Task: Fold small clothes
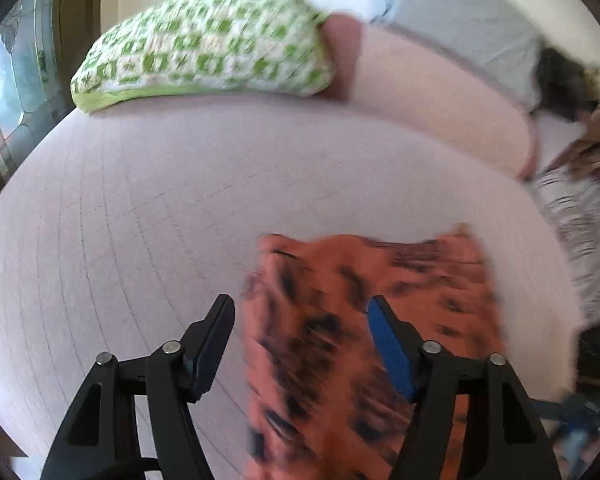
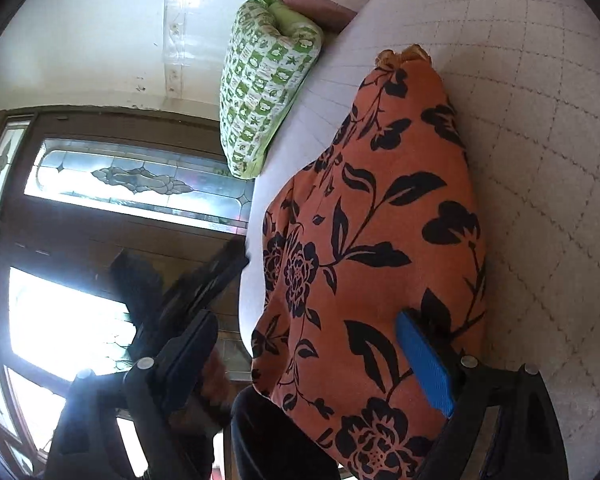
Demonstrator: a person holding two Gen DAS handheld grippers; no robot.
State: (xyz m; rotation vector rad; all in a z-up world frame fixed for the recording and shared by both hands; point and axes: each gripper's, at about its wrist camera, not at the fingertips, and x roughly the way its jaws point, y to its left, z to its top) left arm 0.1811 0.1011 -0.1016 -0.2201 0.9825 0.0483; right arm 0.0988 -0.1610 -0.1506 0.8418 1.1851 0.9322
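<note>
while both released, orange floral garment (image 1: 364, 320) under left claw (image 1: 302, 320), beneath right claw (image 2: 320, 340)

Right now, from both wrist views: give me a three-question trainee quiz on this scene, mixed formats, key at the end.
1. True or false: the left gripper has its jaws clamped on the orange cloth.
2. Multiple choice: the green-and-white pillow is (a) on top of the orange cloth, (b) apart from it, further along the bed, (c) on the floor.
3. Fill in: the black pattern on the orange cloth shows ____ and leaves.

Key: 1 false, the jaws stand apart with nothing pressed between them; 2 b; 3 flowers.
</note>
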